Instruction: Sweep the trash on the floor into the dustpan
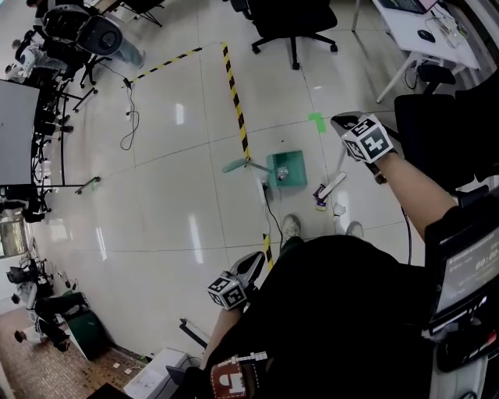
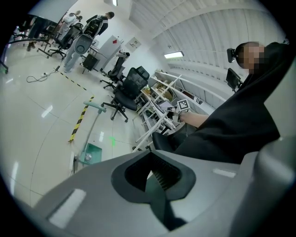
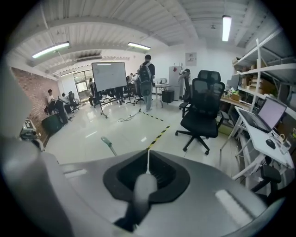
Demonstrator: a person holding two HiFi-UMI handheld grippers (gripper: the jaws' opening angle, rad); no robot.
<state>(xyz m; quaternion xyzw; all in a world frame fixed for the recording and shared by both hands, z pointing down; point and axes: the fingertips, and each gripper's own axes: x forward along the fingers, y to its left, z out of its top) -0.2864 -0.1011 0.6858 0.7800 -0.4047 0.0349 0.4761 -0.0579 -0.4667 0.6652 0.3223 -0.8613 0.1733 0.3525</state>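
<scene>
Left gripper [image 1: 251,266], jaws pressed together on nothing, hangs low. Right gripper [image 1: 345,122] clamps the broom handle [image 1: 336,181]. Green dustpan [image 1: 295,164] stands beside hazard tape [image 1: 236,101], crumpled trash [image 1: 281,173] inside; open floor [image 1: 171,203] lies leftward.

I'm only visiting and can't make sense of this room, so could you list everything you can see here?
dustpan: one, green, on the floor before the person's feet, trash in it.
broom: one, white, head on the floor right of the dustpan.
trash: a few bits, purple and white, by the broom head.
floor tape: one line, yellow-black, running away from the dustpan.
office chairs: several, black, near the desks.
desk: one, white, far right.
cable: one, black, on the floor at left.
screen: one, white, on a stand, far end.
people: several, near the screen.
shoes: two, pale, below the person.
left gripper: grey, at the hip, jaws together, empty.
right gripper: grey, shut on the broom's handle.
</scene>
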